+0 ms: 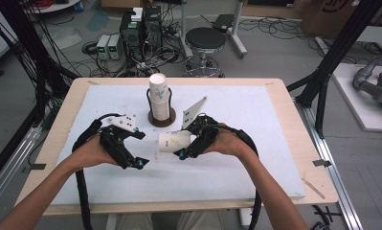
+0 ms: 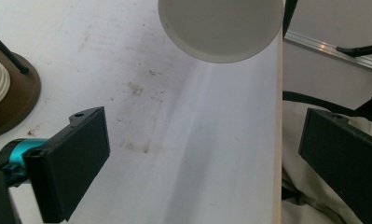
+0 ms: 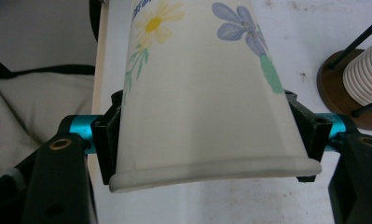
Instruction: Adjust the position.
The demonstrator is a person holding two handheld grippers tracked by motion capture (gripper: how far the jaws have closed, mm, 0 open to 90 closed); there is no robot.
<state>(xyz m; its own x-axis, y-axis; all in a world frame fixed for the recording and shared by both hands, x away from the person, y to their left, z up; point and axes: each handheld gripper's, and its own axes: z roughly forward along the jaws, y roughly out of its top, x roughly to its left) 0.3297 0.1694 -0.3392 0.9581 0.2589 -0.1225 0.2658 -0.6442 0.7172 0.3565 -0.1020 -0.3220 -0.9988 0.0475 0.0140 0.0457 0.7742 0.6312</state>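
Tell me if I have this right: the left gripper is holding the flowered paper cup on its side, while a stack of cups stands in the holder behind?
Not quite: the right gripper holds the flowered paper cup on its side, as the high view shows. The left gripper is open. The stack of cups does stand in the holder behind.

One loose white paper cup with printed flowers (image 1: pixel 175 141) is up off the table. One stack of ribbed white paper cups (image 1: pixel 159 96) stands in one round brown wire-framed holder (image 1: pixel 152 121). Two black two-jaw grippers: left (image 1: pixel 140 148), right (image 1: pixel 186 143)

Grey floor (image 1: pixel 275 52) strewn with black cables (image 1: pixel 275 28); a round black stool (image 1: pixel 205 40) stands beyond the table (image 1: pixel 294 158), computer towers (image 1: pixel 140 28) beside it, black frame struts (image 1: pixel 342 43) at right.
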